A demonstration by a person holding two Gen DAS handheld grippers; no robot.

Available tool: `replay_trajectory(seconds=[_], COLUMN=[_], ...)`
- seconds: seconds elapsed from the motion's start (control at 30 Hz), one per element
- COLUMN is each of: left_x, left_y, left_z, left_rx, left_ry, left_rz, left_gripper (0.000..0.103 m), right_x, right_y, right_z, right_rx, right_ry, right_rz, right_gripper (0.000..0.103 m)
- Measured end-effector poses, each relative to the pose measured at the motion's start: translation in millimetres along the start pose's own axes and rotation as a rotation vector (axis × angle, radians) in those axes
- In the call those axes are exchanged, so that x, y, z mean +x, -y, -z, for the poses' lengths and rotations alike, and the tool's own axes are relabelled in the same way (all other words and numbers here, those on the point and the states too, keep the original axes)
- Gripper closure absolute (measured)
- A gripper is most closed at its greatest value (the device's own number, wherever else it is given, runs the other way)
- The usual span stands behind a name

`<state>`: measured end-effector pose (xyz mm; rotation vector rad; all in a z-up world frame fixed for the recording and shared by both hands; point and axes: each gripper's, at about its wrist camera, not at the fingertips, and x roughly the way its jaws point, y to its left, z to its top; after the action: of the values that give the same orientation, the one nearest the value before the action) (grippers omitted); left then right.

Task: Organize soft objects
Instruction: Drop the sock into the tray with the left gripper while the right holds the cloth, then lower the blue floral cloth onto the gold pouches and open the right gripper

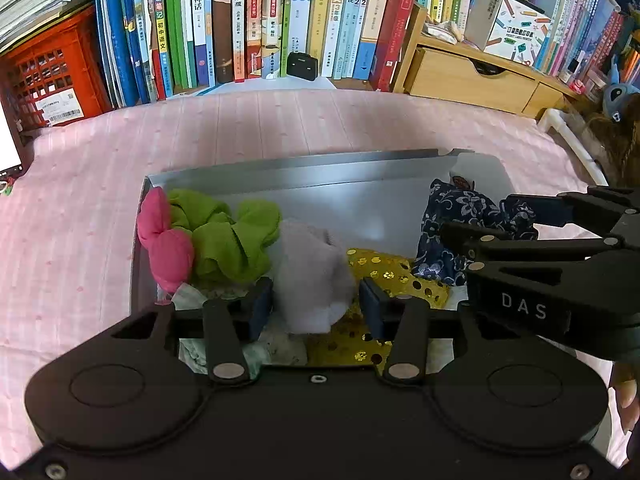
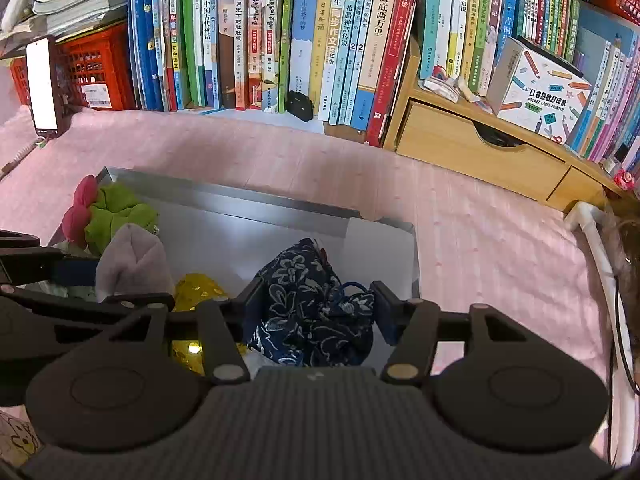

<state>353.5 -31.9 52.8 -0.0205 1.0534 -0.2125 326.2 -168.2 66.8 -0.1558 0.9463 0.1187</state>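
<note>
A grey box (image 1: 304, 160) on the pink cloth holds several soft things. A pale lilac sock (image 1: 312, 272) lies between the pads of my left gripper (image 1: 316, 306), with a narrow gap at the right pad, so the jaws stand open around it. Beside it lie a pink cloth (image 1: 160, 236), a green cloth (image 1: 228, 240) and a gold sequined cloth (image 1: 396, 276). A navy floral pouch (image 2: 308, 304) rests at the box's right end, puffed out loosely between the pads of my right gripper (image 2: 316, 308), whose jaws stand open.
Upright books (image 1: 256, 20) line the back, with a red crate (image 1: 48, 76) at the left and a wooden drawer unit (image 2: 480, 148) at the right. A lit phone (image 2: 42, 84) stands at the far left. Pink tablecloth (image 2: 480, 248) surrounds the box.
</note>
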Motion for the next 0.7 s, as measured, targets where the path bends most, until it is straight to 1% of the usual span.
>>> replay_trajectory(seconds=[0.17,0.27,0.4,0.43,0.47,0.6,0.7], left_x=[-1,-1,-2,-2,-2,-3,-3], left_y=[0,-1,-3,-3,-2,1,0], left_z=[0,-1,-2,-1,-1,0,0], left_rx=[0.001,-0.005,-0.025,-0.024,-0.019,-0.004,-0.008], left_ry=[0.001,-0.001,-0.004,-0.005,-0.006,-0.005,-0.008], left_rz=[0.002,0.006,0.026,0.028,0.025,0.024,0.029], left_gripper=[0.056,0.055,0.053,0.053,0.053,0.051,0.05], right_x=[-1,-3,-6,-5,-5,3,10], right_y=[1,5,12,13,13,10,20], right_z=[0,-1,-6,-7,-8,-7,-5], right_rx=[0.012,0.057,0.148,0.171,0.182,0.196,0.264], right_ry=[0.001,-0.001,-0.01,-0.017,-0.022,-0.042,-0.059], right_rz=[-0.006,-0.025,-0.13,-0.168,-0.187,-0.174,-0.187], right_gripper=[0.041,0.044,0.045,0.045,0.045,0.045,0.044])
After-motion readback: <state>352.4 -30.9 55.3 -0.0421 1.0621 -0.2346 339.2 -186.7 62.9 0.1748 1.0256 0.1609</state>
